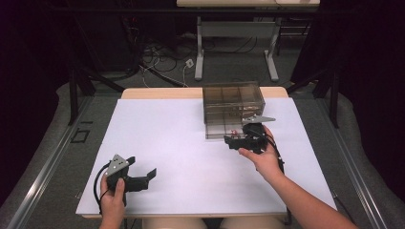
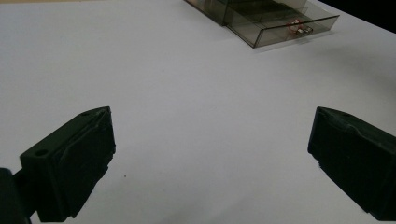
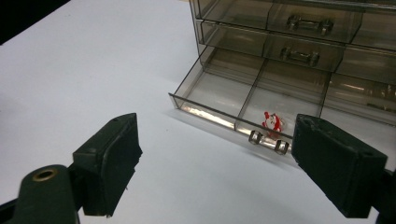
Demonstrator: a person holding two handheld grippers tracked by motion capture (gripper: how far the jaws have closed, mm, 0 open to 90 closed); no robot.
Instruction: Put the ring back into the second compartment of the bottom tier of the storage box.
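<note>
Nearest the near edge of the white table [image 1: 191, 157], the left gripper [image 1: 143, 177] rests low in the person's left hand [image 1: 112, 199], its jaws spread wide with nothing between them; farther in and to the right, the right gripper [image 1: 232, 139] sits in the right hand [image 1: 261, 160], jaws likewise parted and empty, just in front of a smoky clear drawer cabinet [image 1: 233, 101]; the bottom drawer [image 3: 219, 100] is pulled out; a small red and white object [image 3: 272, 122] lies in its right-hand compartment, close behind the front wall and its metal handle [image 3: 267, 141]; the upper drawers are shut.
</note>
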